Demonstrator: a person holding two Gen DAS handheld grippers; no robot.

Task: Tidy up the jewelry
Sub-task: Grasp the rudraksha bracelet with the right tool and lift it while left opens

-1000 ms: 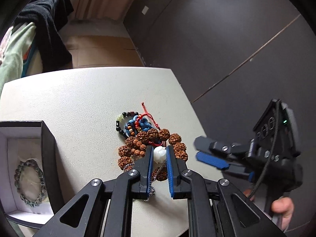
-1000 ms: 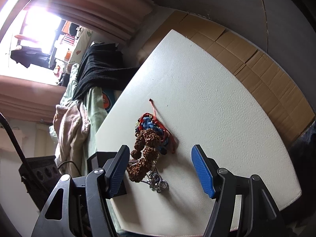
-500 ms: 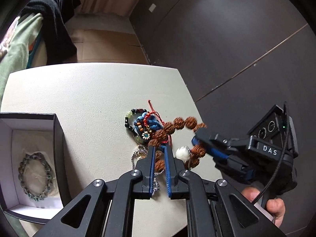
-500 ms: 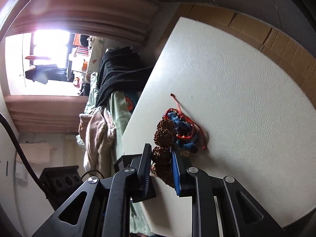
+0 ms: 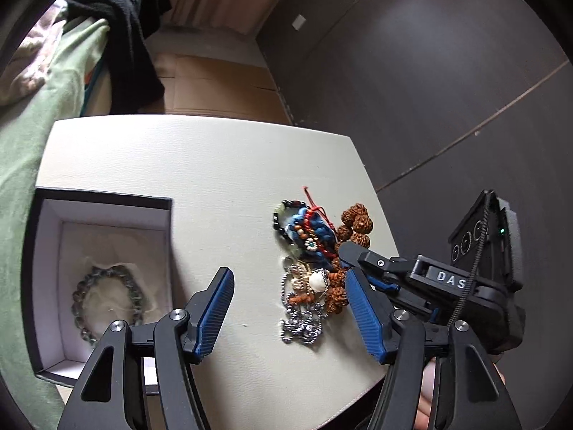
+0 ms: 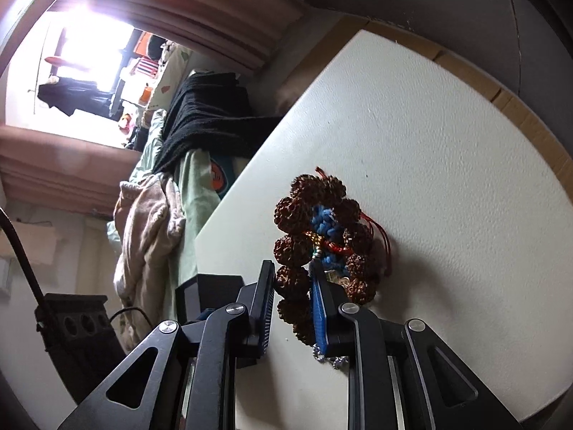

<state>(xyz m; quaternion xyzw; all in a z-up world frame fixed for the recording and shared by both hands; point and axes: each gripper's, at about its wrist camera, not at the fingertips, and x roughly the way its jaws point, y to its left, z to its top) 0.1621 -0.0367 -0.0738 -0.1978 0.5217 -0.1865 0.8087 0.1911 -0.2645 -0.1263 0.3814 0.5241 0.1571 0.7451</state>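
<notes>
Left wrist view: left gripper (image 5: 290,319) over a pebbled off-white table top (image 5: 200,165), its jaws opening, ribbed blue pads (image 5: 215,313) set wide, nothing pressed between them. The tangled jewelry pile (image 5: 308,261) lies on the table ahead, toward the right pad. In the pile: one bracelet of knobbly brown seed beads (image 5: 354,222) with a smooth white bead (image 5: 317,281), one blue knotted cord piece (image 5: 317,229), one red string (image 5: 315,208), one strand of glossy black beads (image 5: 281,220), one silver ball chain (image 5: 299,322); the overlap makes the count of strands uncertain. To the left stands one square black box (image 5: 102,197) with a white lining, holding one round bracelet of grey-green beads (image 5: 107,301). The right gripper (image 5: 345,268) reaches in from the right, its black fingers meeting on the brown beads. Green cloth (image 5: 35,114) and a black garment (image 5: 121,21) hang beyond the table. Right wrist view: right gripper (image 6: 292,304) has its jaws narrow and clamped on the brown seed beads (image 6: 292,251), which hang in a loop lifted off the table (image 6: 429,143); the blue cord (image 6: 326,224) and red string (image 6: 385,236) ride inside the loop, a bit of silver chain (image 6: 335,358) dangles below the pad. Pinkish cloth (image 6: 150,222) and a bright window (image 6: 93,57) lie to the left.
</notes>
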